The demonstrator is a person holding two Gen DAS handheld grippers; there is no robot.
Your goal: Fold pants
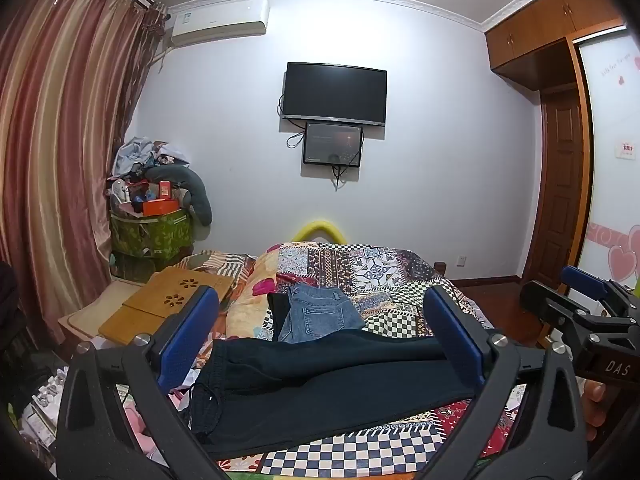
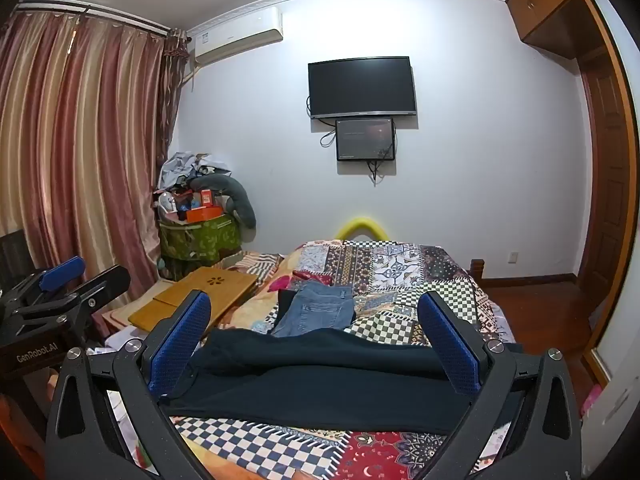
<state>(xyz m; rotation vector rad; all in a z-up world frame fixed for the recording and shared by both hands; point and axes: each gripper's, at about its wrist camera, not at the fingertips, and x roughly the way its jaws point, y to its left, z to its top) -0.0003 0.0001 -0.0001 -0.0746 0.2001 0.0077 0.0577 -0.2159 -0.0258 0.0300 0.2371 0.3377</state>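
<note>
Broadly, the bed (image 1: 400, 280) is filling the middle of both views, its patchwork quilt running to a far edge near the wall and a right edge beside bare wooden floor (image 2: 532, 312). Curtains (image 1: 60, 160) are hanging along the left. Dark pants (image 1: 320, 384) are lying crosswise on the near quilt, waistband to the left, with folded jeans (image 1: 320, 316) lying just behind them. A green bin (image 1: 148, 236) in the corner is holding a heap of boxes and clothes. Both the left gripper (image 1: 320, 336) and right gripper (image 2: 316, 336) are hovering above the pants, jaws standing wide apart, gripping nothing.
</note>
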